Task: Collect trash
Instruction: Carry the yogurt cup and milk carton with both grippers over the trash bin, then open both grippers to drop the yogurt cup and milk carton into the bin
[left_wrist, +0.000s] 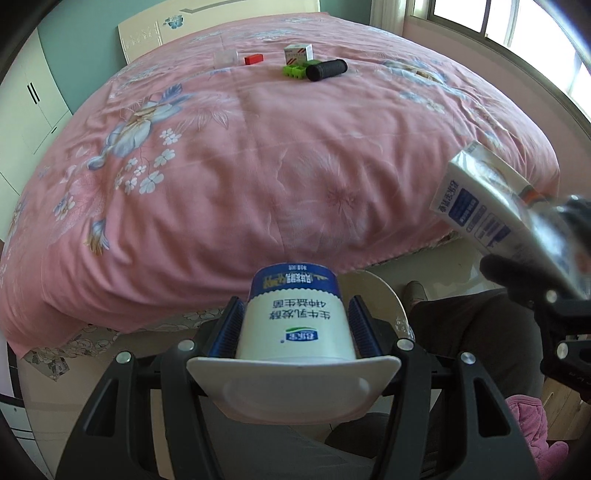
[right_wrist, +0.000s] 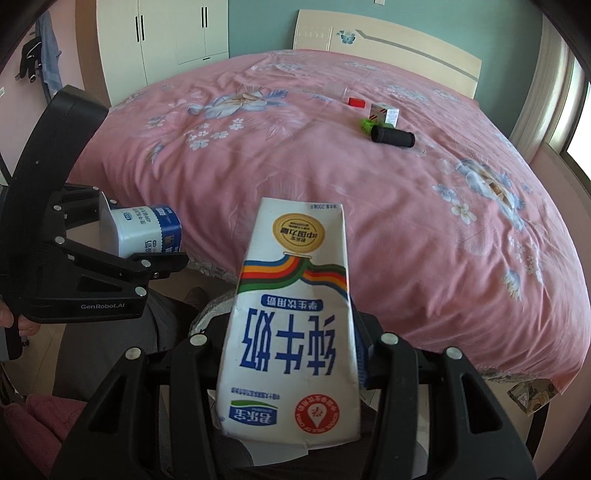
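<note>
While the left gripper (left_wrist: 293, 325) clamps a yogurt cup (left_wrist: 295, 317) and the right gripper (right_wrist: 291, 350) grips a milk carton (right_wrist: 291, 314), both off the pink bed's (left_wrist: 258, 166) near edge, a black cylinder (left_wrist: 327, 69) lies far across it.

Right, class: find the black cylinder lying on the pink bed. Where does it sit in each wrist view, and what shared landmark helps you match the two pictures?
Left wrist view: black cylinder lies near the top centre, far across the bed.
Right wrist view: black cylinder lies upper right of centre.
Shared landmark: the green toy block touches or nearly touches its end, with a small white box just behind.
</note>
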